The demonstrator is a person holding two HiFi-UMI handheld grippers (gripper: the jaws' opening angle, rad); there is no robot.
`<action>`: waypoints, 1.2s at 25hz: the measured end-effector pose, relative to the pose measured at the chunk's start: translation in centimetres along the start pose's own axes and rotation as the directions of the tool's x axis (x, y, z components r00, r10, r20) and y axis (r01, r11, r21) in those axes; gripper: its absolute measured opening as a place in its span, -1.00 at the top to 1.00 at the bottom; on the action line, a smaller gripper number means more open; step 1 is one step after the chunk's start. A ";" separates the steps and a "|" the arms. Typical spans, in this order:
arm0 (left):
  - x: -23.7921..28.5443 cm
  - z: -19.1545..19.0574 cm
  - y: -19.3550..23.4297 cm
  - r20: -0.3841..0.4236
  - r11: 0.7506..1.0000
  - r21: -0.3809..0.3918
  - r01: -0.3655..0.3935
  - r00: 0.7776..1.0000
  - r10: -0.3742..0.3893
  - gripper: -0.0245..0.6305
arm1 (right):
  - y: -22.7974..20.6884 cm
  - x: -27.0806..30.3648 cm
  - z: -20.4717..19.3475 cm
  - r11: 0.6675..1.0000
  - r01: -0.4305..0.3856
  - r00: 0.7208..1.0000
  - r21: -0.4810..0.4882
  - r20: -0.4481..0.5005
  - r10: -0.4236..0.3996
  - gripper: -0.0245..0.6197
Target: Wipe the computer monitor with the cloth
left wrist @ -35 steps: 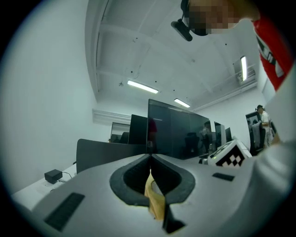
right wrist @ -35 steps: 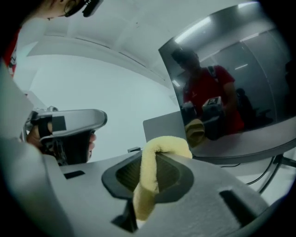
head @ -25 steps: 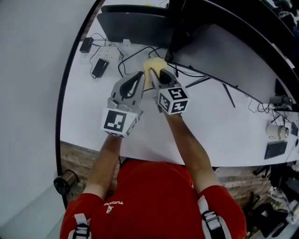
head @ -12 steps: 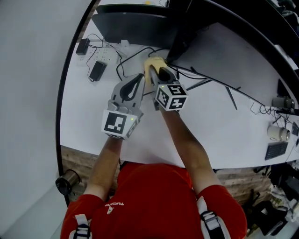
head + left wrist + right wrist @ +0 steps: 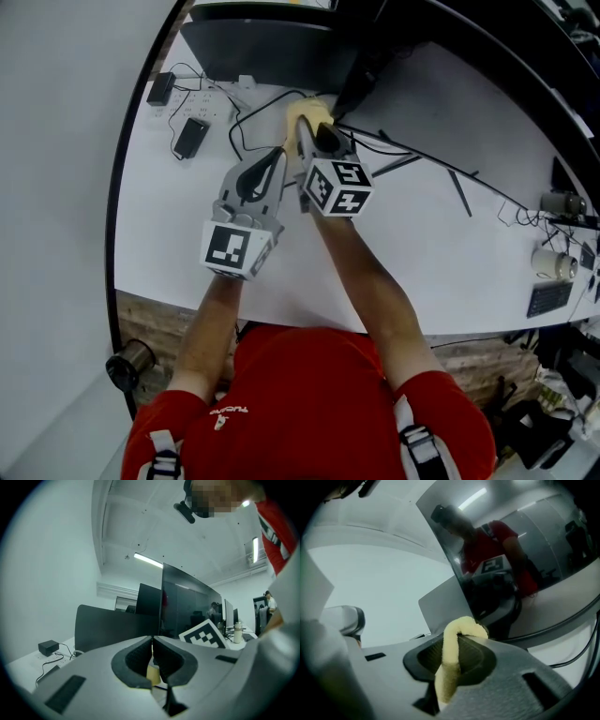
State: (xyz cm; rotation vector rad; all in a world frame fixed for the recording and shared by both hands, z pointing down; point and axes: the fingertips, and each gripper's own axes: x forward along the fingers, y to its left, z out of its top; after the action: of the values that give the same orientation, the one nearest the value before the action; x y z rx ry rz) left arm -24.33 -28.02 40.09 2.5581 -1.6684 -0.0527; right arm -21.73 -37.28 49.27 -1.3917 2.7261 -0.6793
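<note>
Shifting: right gripper (image 5: 312,139) and cloth (image 5: 304,114) sit closer to the monitor (image 5: 525,541) than a second ago.
Right gripper: jaws clamped on the yellow cloth, just before the monitor's foot.
Left gripper (image 5: 278,153): jaws together, empty, farther from the monitor.
Desk (image 5: 422,234): white; black cables (image 5: 441,164) near the monitor.
Room: white wall; ceiling light strip (image 5: 147,560) above the monitor.

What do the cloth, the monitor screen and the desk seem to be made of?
Cloth: soft yellow fabric, probably microfibre; fuzzy nap, folds limply.
Monitor screen: glossy dark glass or plastic; it mirrors the person.
Desk: smooth matte white, likely laminate; no grain shows.
</note>
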 end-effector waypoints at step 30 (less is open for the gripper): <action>-3.0 4.5 -2.7 0.115 1.000 0.023 0.019 0.993 -0.022 0.89 | 7.2 -5.1 16.7 0.995 -0.048 0.980 -0.092 0.187 0.065 0.75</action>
State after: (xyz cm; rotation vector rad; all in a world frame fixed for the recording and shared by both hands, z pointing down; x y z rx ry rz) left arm -23.45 -24.49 35.30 2.6350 -1.6901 -0.1889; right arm -20.88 -35.95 30.47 -1.3135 2.6617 -0.4059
